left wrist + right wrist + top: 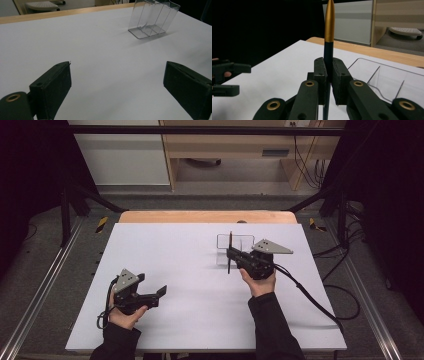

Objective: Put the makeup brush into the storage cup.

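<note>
A dark pen with a gold upper end (pixel 230 239) stands upright between the jaws of my right gripper (pixel 230 254), which is shut on its barrel. In the right gripper view the pen (pixel 329 25) rises straight up between the pads of the right gripper (pixel 328 68). A clear plastic organizer with dividers (pixel 243 243) stands just behind and to the right of the pen; the organizer (pixel 384 75) looks empty. My left gripper (pixel 161 292) is low at the near left, open, with nothing between its jaws. From its own camera the left gripper (pixel 117 82) faces the organizer (pixel 152 20).
A white sheet (pixel 190 270) covers the table, with a strip of wooden edge (pixel 207 216) at the far side. A cable (pixel 310 295) trails from the right gripper toward the near right. Dark frame legs and floor surround the table.
</note>
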